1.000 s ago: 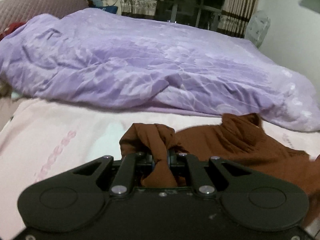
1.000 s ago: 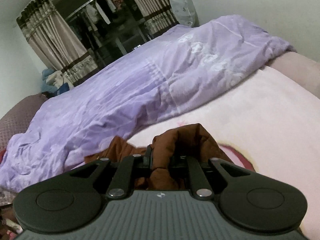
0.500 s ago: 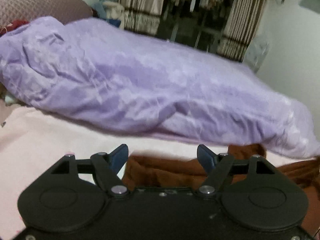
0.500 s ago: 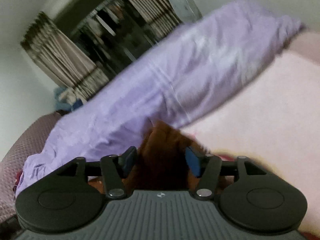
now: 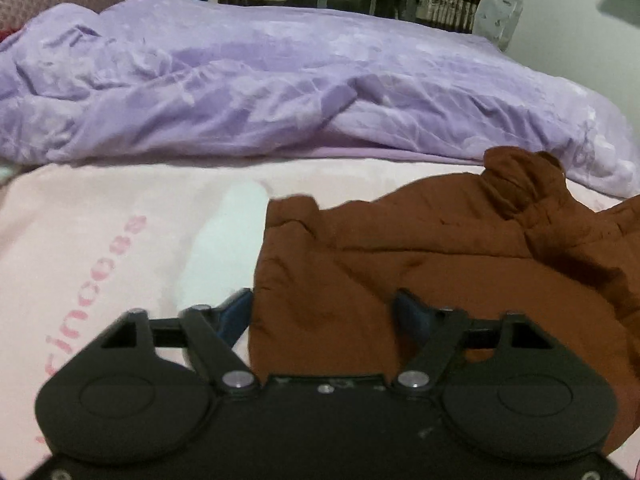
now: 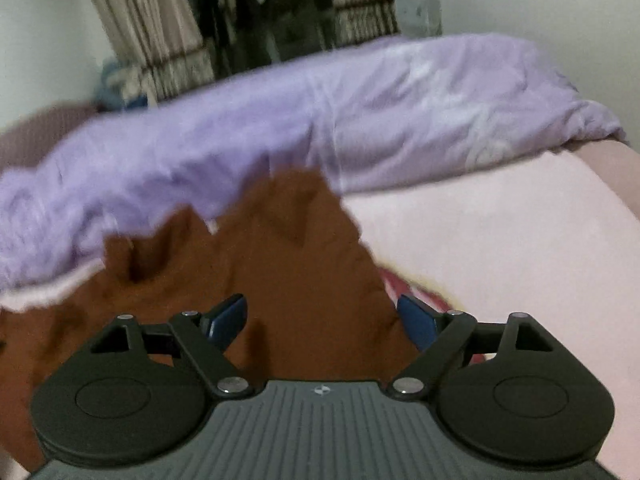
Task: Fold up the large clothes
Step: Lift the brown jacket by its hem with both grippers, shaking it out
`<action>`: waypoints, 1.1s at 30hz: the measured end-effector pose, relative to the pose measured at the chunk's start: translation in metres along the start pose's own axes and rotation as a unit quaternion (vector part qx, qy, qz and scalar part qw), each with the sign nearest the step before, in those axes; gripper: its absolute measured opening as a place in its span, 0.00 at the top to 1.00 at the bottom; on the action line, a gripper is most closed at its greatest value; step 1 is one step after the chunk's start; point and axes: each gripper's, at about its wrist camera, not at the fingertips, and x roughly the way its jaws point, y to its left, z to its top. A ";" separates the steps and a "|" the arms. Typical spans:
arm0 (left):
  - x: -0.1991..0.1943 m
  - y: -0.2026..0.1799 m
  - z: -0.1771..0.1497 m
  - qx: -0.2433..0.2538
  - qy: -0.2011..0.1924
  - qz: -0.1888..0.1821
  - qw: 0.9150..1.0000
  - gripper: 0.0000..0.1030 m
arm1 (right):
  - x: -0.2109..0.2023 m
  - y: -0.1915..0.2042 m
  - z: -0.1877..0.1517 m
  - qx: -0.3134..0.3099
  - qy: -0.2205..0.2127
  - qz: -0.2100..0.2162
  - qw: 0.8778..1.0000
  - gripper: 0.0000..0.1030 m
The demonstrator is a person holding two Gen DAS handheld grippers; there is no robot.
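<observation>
Both claws, clamped on bunched brown cloth a second ago, now stand wide with nothing gripped. Left claw straddles the garment; right claw is opening over it. It lies crumpled on the pink bed, touching the purple duvet.

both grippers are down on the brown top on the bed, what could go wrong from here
1. The left gripper is closing over bunched cloth of the brown top; it may pinch extra layers and crease the fold.
2. The right gripper is opening with cloth between its jaws; that edge could slump.
3. The purple duvet lies close behind and could get snagged.
</observation>
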 end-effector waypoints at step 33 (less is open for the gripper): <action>-0.026 -0.014 0.048 -0.030 -0.181 0.005 0.983 0.95 | -0.042 0.035 -0.017 0.049 -0.193 -0.140 0.970 0.88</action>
